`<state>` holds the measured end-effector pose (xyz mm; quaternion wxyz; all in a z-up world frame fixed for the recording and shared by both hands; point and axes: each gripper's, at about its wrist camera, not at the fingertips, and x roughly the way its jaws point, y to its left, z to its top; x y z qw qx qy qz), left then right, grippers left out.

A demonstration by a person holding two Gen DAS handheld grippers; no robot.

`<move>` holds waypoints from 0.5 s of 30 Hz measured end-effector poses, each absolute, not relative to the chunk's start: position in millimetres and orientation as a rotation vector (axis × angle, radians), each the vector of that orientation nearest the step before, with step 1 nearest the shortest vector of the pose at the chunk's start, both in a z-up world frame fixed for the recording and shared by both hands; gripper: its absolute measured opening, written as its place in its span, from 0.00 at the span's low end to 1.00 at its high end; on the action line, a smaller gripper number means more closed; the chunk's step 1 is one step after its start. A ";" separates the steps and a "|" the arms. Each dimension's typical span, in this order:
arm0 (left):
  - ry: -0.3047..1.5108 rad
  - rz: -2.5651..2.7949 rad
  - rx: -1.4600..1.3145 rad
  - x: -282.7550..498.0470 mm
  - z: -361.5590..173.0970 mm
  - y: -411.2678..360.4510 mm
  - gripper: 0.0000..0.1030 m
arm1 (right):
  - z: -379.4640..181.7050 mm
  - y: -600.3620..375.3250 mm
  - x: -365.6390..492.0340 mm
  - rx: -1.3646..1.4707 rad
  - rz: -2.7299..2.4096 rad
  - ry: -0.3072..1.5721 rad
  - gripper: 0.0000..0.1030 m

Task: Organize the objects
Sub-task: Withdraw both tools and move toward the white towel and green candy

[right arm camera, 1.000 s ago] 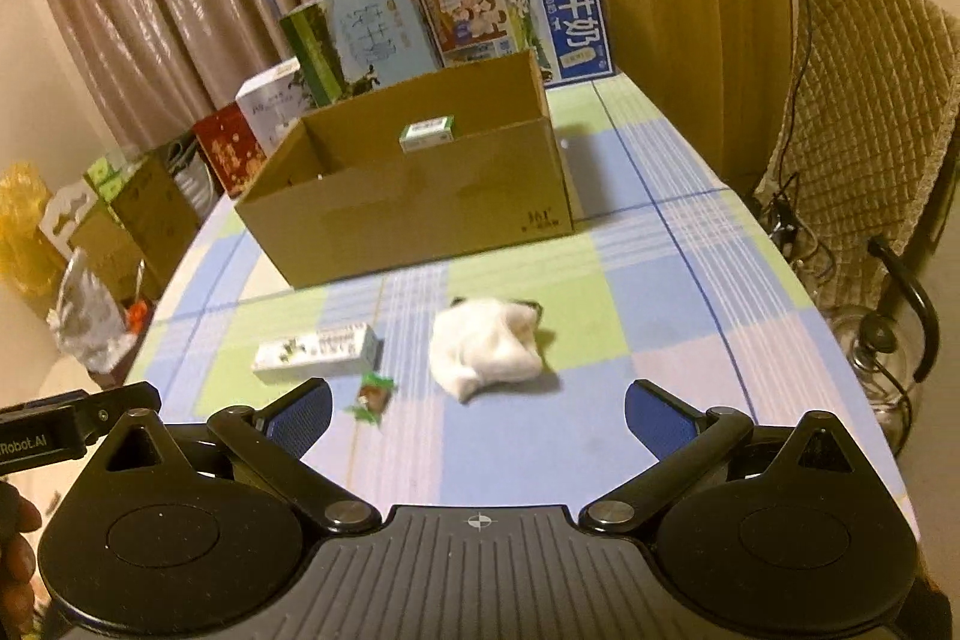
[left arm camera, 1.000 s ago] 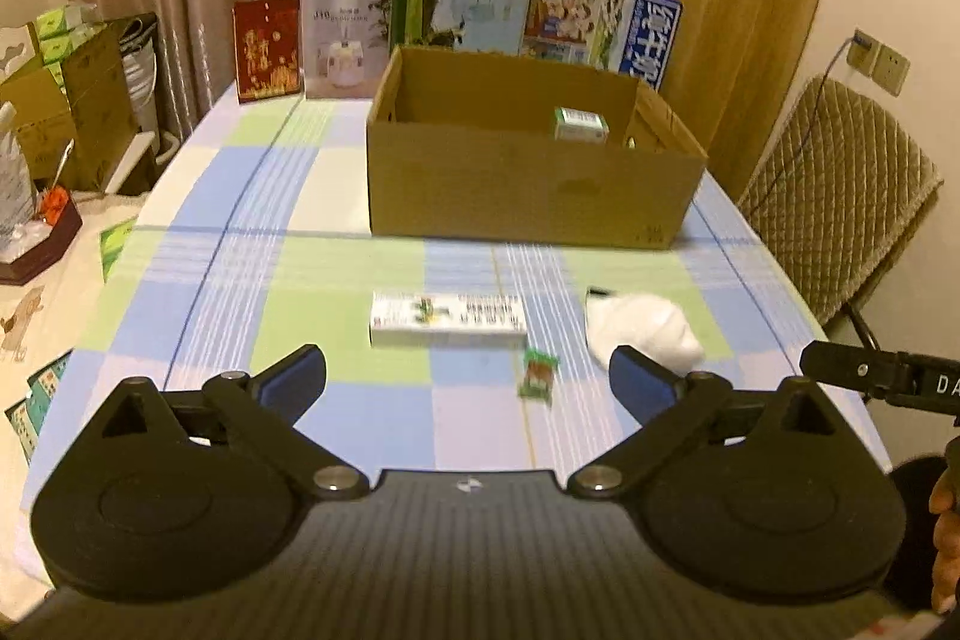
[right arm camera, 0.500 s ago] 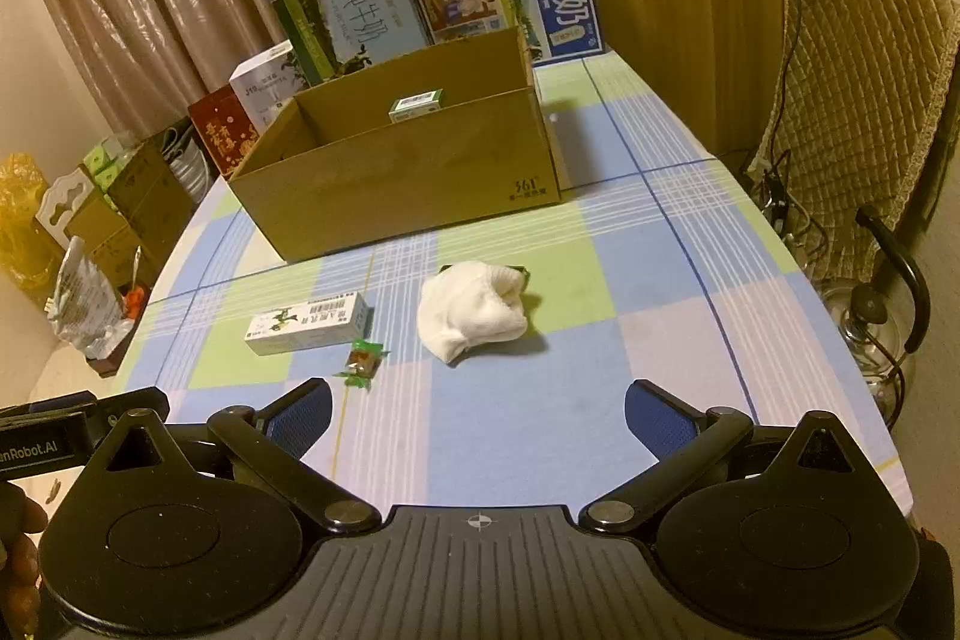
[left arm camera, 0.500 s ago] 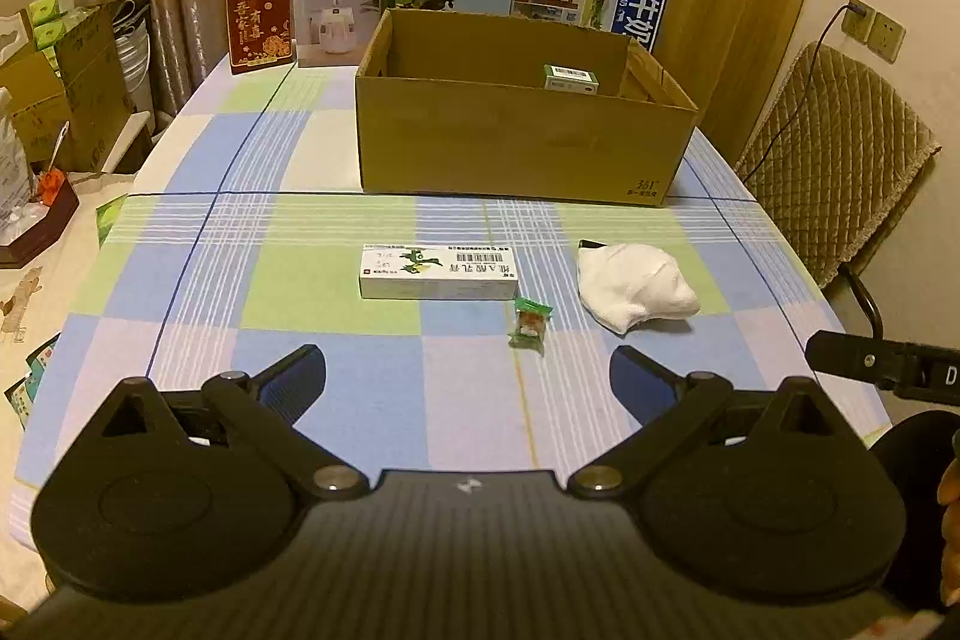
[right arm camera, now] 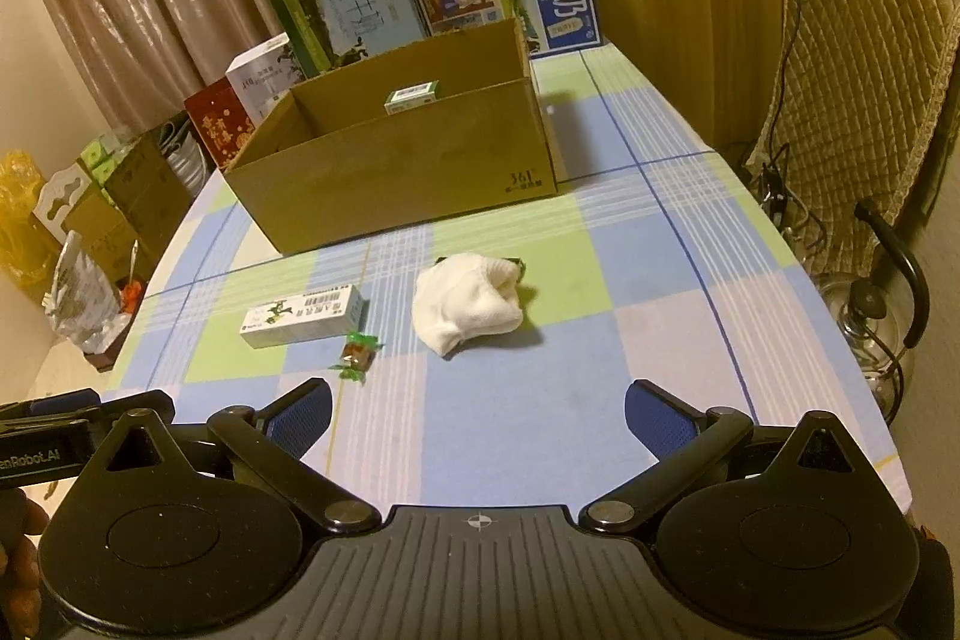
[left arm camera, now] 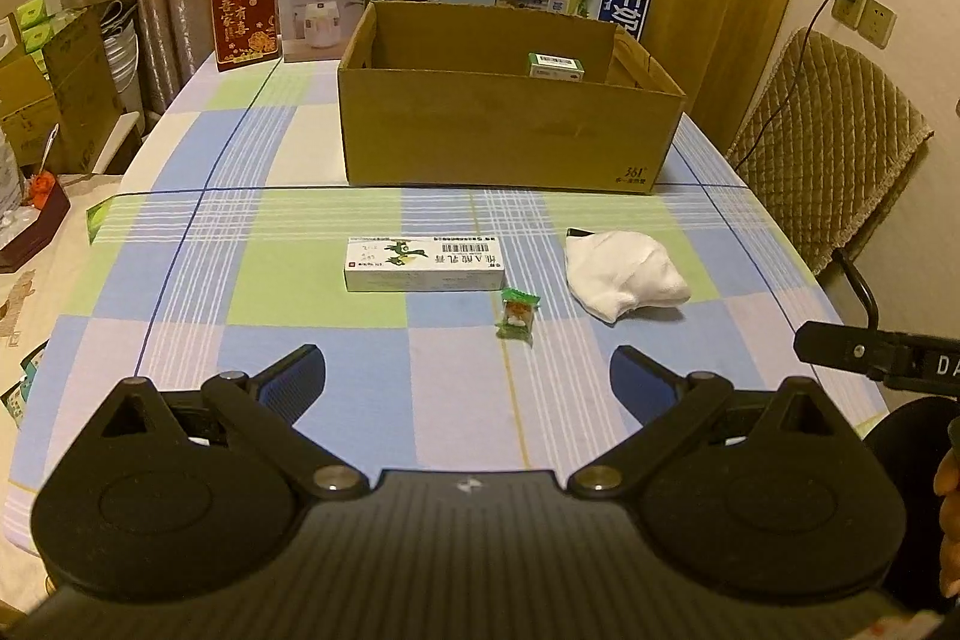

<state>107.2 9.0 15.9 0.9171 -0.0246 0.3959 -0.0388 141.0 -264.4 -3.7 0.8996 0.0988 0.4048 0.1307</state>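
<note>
Done: one small green-and-white carton (left arm camera: 555,66) already sits inside your open brown cardboard box (left arm camera: 510,142), at 12 o'clock on the checked tablecloth (left arm camera: 300,340).
Left: the long white medicine box (left arm camera: 425,263), the green-wrapped candy (left arm camera: 517,313) just beside it at its 4 o'clock, and the crumpled white cloth (left arm camera: 624,274) at 2 o'clock, all short of the box.
Left gripper (left arm camera: 468,370): your fingers stand wide apart, holding nothing.
Right gripper (right arm camera: 478,409): likewise spread and empty, above the table's near edge.
Progress: early, I judge; three items remain.

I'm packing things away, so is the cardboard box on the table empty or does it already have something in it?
Not empty: a small green-and-white carton sits inside the open cardboard box, against its back wall.
</note>
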 end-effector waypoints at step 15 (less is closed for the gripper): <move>0.835 -0.090 -0.043 110.6 9.8 3.9 0.97 | -7.9 -268.3 143.1 0.201 0.266 0.854 0.98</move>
